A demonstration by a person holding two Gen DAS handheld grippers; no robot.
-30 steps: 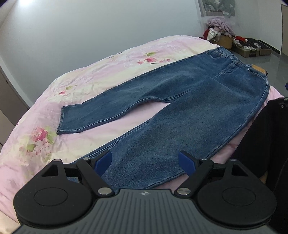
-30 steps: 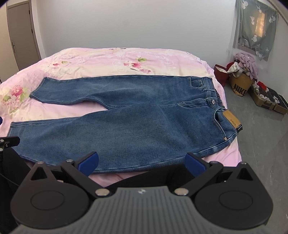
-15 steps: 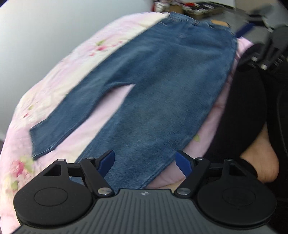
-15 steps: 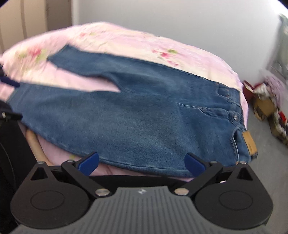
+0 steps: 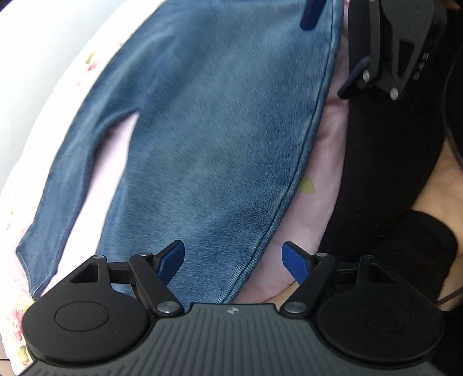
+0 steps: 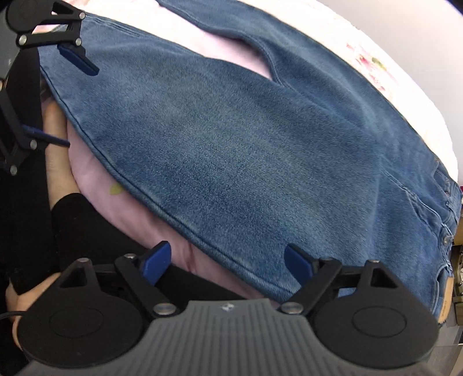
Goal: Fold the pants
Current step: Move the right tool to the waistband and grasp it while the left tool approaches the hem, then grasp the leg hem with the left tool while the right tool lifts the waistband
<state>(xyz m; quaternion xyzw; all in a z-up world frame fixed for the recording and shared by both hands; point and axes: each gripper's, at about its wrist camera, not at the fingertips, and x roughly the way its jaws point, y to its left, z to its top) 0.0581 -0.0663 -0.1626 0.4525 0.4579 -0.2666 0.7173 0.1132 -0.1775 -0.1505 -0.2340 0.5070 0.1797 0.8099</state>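
Blue jeans (image 5: 214,138) lie flat on a pink floral bedspread (image 5: 292,219), legs apart; they also show in the right wrist view (image 6: 246,138). My left gripper (image 5: 233,261) is open, low over the near leg's outer seam close to the hem end. My right gripper (image 6: 227,261) is open, low over the same seam nearer the waistband (image 6: 445,240). Each gripper shows in the other's view: the right one (image 5: 327,52) at top right, the left one (image 6: 69,98) at top left. Neither holds cloth.
The person's black-clothed body (image 5: 390,162) stands against the bed's near edge. Bare skin of a leg and a black sock (image 6: 75,225) show below the bed edge. A pale wall (image 6: 405,26) lies beyond the bed.
Both grippers have dropped and tilted down toward the near leg's seam at the bed edge. The room beyond has left view. Both stay open.
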